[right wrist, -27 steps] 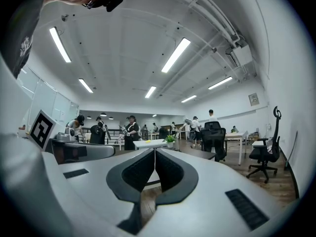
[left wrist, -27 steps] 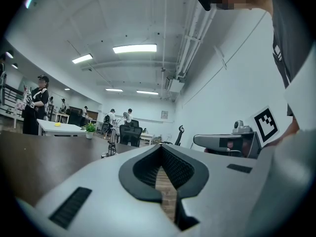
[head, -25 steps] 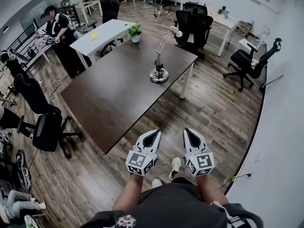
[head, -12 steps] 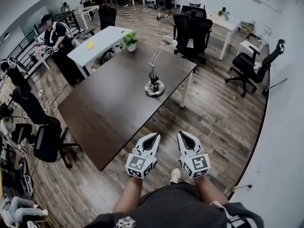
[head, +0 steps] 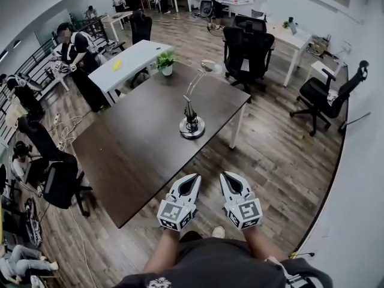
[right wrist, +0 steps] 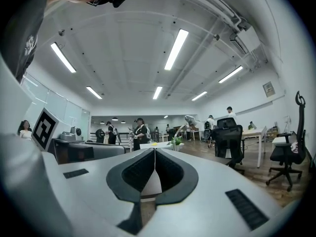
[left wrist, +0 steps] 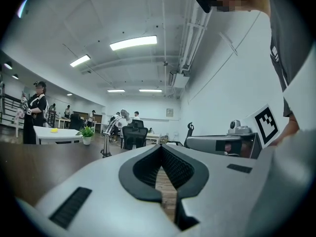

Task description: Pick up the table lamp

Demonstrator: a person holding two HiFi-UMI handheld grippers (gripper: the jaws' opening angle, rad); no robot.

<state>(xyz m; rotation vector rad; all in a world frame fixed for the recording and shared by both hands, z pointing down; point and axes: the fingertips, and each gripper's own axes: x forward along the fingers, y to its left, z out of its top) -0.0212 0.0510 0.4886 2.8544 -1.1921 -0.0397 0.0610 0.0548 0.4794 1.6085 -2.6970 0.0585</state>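
While the left tongs [head: 192,180] and right tongs [head: 226,179] hang closed and empty short of the table [head: 132,152], the lamp [head: 191,121] stands upright well ahead near its right edge; better to open them early, then take the slim stem just above the base.

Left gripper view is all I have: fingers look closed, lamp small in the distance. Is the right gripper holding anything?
Observer: No. The right gripper has its fingers together with nothing between them.
Operator: Where's the lamp relative to us?
Observer: In the head view, the table lamp stands on the dark table, toward its far right side. The left gripper and the right one both hang short of the table's near corner.
Operator: Anything in the way?
Observer: Only wood floor lies between the grippers and the table. The black office chairs stand beyond its far end.
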